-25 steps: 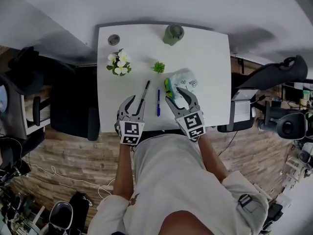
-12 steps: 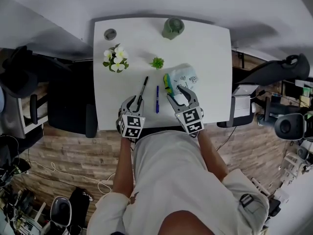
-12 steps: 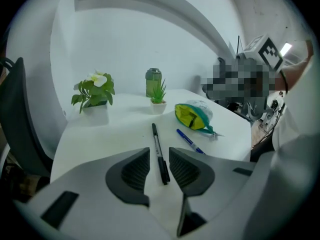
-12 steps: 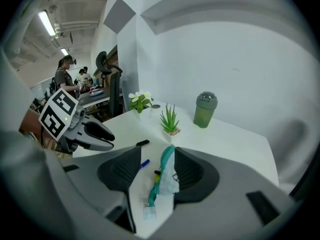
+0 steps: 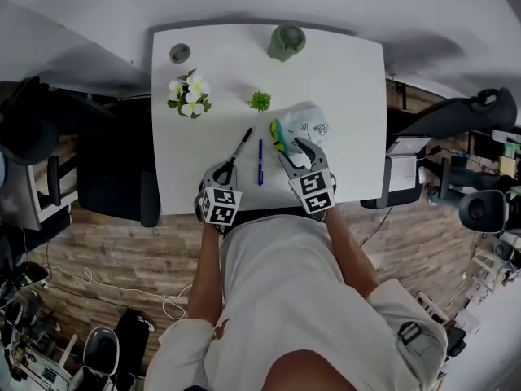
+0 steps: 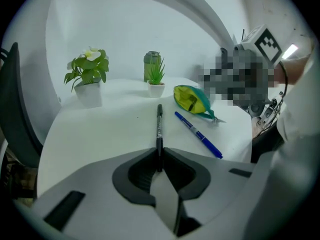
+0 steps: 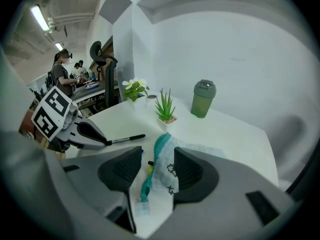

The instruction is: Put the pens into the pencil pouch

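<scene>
A black pen point(image 5: 238, 148) lies slanted on the white table point(image 5: 342, 80). My left gripper point(image 5: 224, 169) has just been closing and is now shut on the pen's near end point(image 6: 159, 129). A blue pen point(image 5: 260, 162) lies loose just to its right point(image 6: 198, 134). The white pencil pouch point(image 5: 299, 130), with a teal zipper and a yellow-green inside point(image 6: 192, 99), lies open right of the pens. My right gripper point(image 5: 293, 149) stands open over the pouch's near end, with the zipper edge point(image 7: 150, 171) between its jaws. The right gripper view also shows the left gripper point(image 7: 82, 133).
A potted white-flowered plant point(image 5: 186, 98), a small green plant point(image 5: 260, 101), a green cup point(image 5: 286, 41) and a small grey round object point(image 5: 179, 53) stand further back. Black chairs flank the table at left point(image 5: 114, 169) and right point(image 5: 456, 120). People stand far off in the right gripper view.
Both grippers have come down toward the table. The left gripper's jaws, open around the black pen's end before, have closed on it. The right gripper has settled over the pouch.
</scene>
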Motion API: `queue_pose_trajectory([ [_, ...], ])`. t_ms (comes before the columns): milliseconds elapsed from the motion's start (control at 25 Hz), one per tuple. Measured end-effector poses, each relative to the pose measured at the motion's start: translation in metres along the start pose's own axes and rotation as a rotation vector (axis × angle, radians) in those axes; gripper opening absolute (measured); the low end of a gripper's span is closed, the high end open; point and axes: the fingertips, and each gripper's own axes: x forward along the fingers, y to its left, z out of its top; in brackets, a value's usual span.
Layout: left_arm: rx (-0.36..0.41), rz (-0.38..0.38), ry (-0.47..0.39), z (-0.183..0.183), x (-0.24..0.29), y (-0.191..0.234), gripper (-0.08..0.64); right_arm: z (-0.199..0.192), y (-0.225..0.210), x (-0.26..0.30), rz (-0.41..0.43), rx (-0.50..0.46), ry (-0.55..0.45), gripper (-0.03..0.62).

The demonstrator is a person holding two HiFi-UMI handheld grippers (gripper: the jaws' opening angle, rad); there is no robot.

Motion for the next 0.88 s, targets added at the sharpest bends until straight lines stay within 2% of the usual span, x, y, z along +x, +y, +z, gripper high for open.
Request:
queue_pose_trajectory([
  [120, 0.008, -0.01, 0.001, -0.001, 0.0, -0.001, 0.04, -0.01, -0.003, 0.008, -0.026, -0.03, 0.056, 0.19],
  [160, 0.009, -0.015, 0.0, 0.0, -0.001, -0.001, 0.04, -0.011, -0.005, 0.009, -0.039, -0.041, 0.073, 0.164],
  [280, 0.023, -0.036, -0.011, 0.007, -0.008, -0.003, 0.039, -0.012, -0.009, 0.009, -0.061, -0.044, 0.09, 0.03],
  [400, 0.068, -0.076, -0.023, 0.019, -0.017, -0.009, 0.038, -0.012, -0.009, 0.006, -0.059, -0.034, 0.085, 0.022],
  [560, 0.164, -0.158, -0.023, 0.035, -0.024, -0.023, 0.038, -0.009, -0.009, -0.001, -0.062, -0.021, 0.057, 0.018],
  [880, 0.297, -0.278, 0.0, 0.055, -0.006, -0.055, 0.039, -0.006, -0.012, -0.011, -0.062, 0.004, 0.02, 0.017],
])
